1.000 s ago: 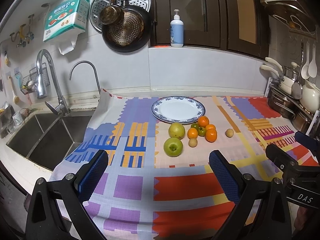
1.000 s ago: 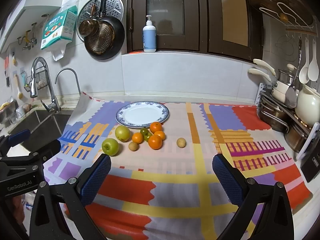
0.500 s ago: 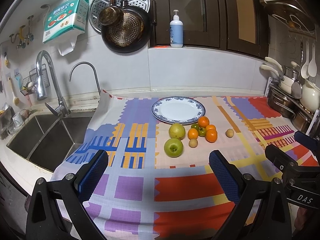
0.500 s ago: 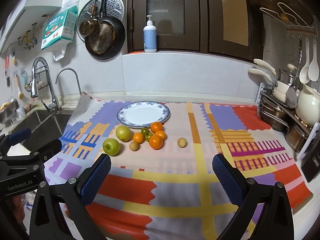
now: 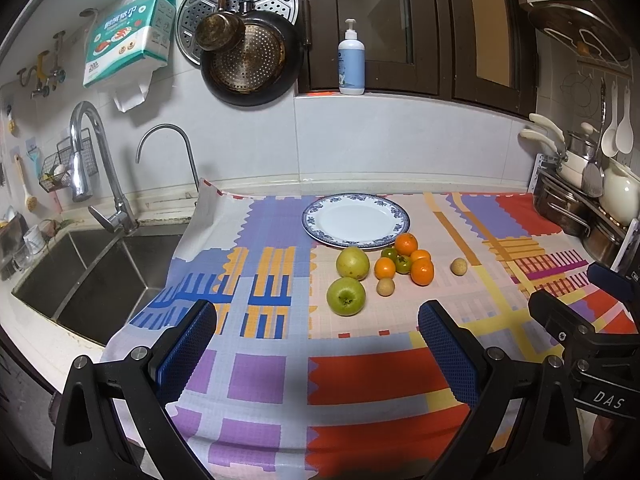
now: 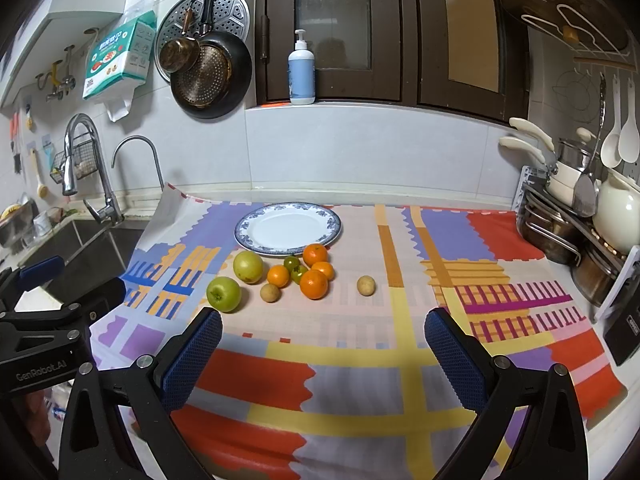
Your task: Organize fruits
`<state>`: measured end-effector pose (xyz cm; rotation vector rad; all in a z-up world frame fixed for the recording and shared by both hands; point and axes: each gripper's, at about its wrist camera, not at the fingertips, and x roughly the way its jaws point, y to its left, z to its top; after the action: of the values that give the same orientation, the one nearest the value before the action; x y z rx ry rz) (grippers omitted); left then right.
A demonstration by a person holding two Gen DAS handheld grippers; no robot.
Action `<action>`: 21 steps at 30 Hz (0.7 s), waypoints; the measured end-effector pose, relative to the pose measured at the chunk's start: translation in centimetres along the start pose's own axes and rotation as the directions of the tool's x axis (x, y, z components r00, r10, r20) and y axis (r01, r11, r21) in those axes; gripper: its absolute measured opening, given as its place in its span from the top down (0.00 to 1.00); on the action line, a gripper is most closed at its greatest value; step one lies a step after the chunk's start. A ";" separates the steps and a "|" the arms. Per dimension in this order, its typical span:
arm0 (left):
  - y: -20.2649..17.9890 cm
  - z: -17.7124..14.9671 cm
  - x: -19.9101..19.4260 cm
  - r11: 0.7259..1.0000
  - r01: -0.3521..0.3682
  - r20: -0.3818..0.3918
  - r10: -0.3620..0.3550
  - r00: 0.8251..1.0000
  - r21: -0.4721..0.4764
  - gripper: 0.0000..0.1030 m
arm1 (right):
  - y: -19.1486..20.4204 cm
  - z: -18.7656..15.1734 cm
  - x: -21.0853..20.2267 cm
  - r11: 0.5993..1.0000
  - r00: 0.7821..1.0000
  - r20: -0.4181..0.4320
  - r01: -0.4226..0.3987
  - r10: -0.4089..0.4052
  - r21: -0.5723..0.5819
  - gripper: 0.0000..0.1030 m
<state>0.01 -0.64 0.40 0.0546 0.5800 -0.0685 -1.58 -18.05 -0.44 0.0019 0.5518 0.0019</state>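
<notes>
At counter's near edge, left gripper (image 5: 316,356) and right gripper (image 6: 322,354) gaped wide, empty. Best start: green apple (image 5: 346,296), then plate (image 5: 356,221) near back edge.

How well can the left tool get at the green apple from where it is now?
Probably well. The left tool is open and holds nothing, and only bare cloth lies between it and the green apple, the nearest fruit.
</notes>
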 end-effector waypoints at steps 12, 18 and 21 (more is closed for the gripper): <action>0.0 0.2 0.3 1.000 0.004 0.002 -0.004 1.000 0.004 0.00 | 0.0 0.0 0.0 1.000 1.000 0.001 -0.001 0.001 0.000 0.01; -0.1 0.2 0.3 1.000 0.006 0.005 -0.006 1.000 0.005 0.00 | 0.0 0.0 0.1 1.000 1.000 0.001 0.000 0.000 0.001 0.01; -0.2 0.5 0.4 1.000 0.007 0.008 -0.007 1.000 0.007 0.00 | 0.1 0.1 0.1 1.000 1.000 0.001 -0.001 0.001 0.003 0.01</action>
<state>0.64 -0.92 0.56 0.0595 0.5721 -0.0777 -1.48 -17.96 -0.43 0.0052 0.5509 0.0024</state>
